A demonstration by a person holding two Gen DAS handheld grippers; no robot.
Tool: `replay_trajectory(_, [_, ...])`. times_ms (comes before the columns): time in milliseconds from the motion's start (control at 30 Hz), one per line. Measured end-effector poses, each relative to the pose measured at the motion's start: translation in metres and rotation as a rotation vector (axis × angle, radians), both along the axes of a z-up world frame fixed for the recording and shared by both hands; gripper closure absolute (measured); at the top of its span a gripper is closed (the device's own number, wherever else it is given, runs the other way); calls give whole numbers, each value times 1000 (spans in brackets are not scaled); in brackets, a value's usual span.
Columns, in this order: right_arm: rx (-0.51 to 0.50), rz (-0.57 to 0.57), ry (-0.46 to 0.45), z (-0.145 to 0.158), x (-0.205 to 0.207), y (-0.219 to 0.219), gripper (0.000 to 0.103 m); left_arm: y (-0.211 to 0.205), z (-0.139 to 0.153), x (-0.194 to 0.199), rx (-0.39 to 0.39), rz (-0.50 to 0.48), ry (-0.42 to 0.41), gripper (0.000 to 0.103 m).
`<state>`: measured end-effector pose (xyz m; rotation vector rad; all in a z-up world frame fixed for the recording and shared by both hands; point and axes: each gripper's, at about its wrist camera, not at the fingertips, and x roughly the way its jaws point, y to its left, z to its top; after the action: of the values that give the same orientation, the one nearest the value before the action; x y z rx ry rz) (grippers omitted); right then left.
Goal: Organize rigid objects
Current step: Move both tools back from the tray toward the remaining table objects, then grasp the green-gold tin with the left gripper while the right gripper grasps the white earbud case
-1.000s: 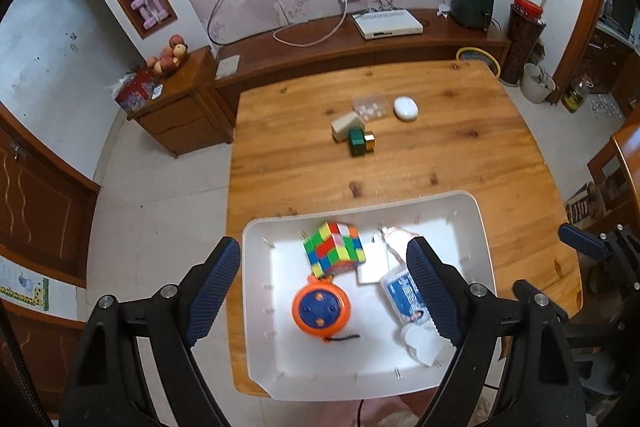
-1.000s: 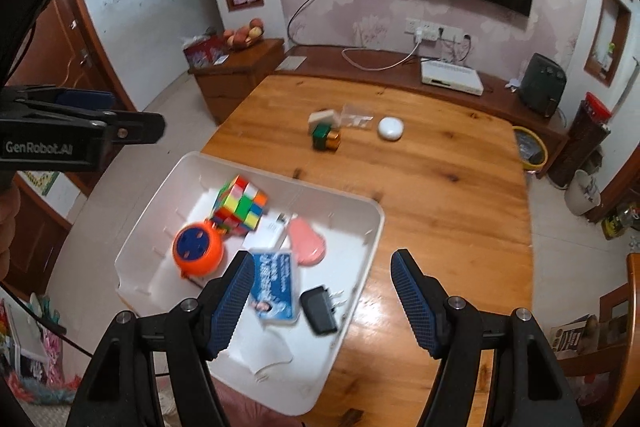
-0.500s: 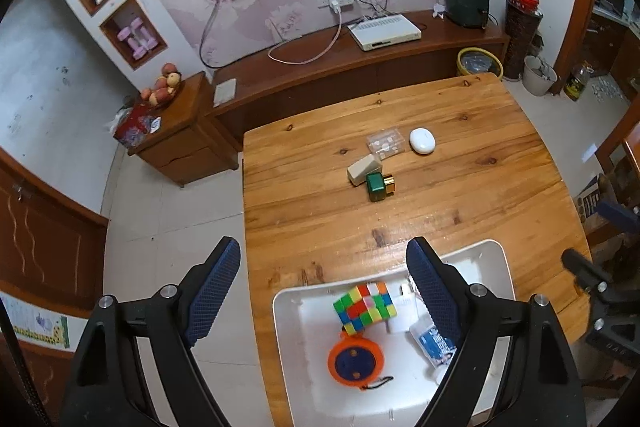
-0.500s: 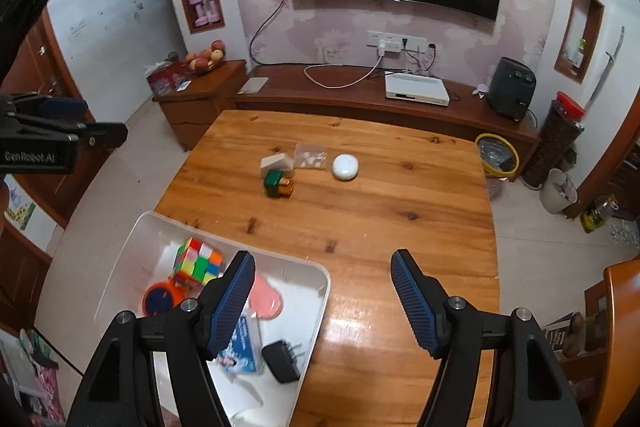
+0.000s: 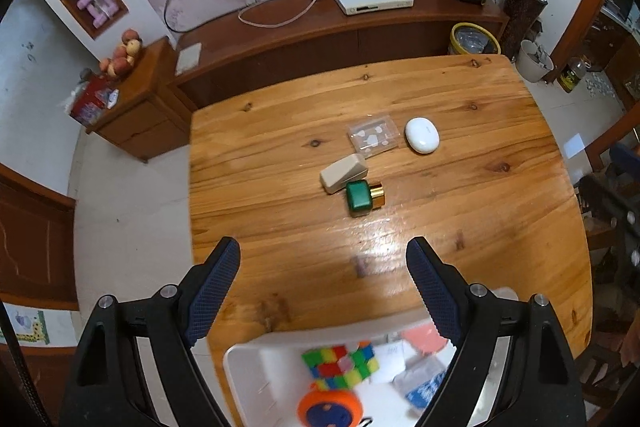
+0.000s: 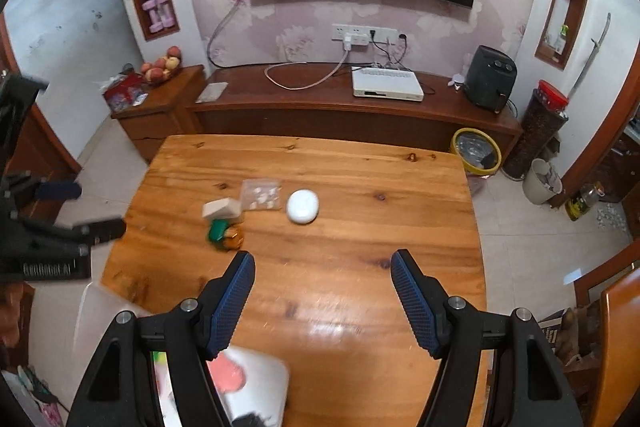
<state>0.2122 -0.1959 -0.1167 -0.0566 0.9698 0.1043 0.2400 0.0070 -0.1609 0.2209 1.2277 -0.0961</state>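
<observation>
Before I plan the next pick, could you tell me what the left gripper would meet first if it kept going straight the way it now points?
Probably bare wooden table: the left gripper hangs open, nothing between its fingers, aimed short of the green-and-gold box. Depth is uncertain.

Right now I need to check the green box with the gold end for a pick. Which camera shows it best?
The left wrist view: the green box is sharp, beside the beige block. The right wrist view shows it smaller and blurred.

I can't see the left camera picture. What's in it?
The left gripper, fingers open and empty, hangs over a wooden table. Ahead lie a green box, beige block, clear packet and white case.
</observation>
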Motion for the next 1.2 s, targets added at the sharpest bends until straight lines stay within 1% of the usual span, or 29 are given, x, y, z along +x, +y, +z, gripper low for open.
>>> replay_trajectory(133, [-23,-16,20,-16,36,1,32,-10,-29,18,-12,13,35,16])
replay_trajectory(267, [-37,-30,60,-43,73,0,32,-18,-58,30,-21,28,59,16])
replay_trajectory(433, [-16,-52,147,-90,111,-1,32,-22,-88,43,-36,68,78,16])
replay_trajectory(567, [4,-60,196,-120,130,1,32,-20,-110,53,-45,100,104,16])
replay_trajectory(667, [29,-57,233,-141,144,8,32,-21,-120,58,-47,108,112,16])
replay_trajectory(733, [29,-47,251,-153,149,14,32,-22,-127,60,-44,112,117,16])
replay_trajectory(867, [29,-20,279,-170,158,27,32,-22,-139,63,-43,122,135,16])
replay_trajectory(1033, [1,1,306,-189,162,41,32,-22,-148,65,-40,138,143,16])
replay_trajectory(1100, [6,8,309,-192,164,43,32,-23,-150,66,-39,146,143,17])
replay_trajectory(1200, [-22,9,313,-196,167,44,32,-20,-153,68,-34,174,145,20])
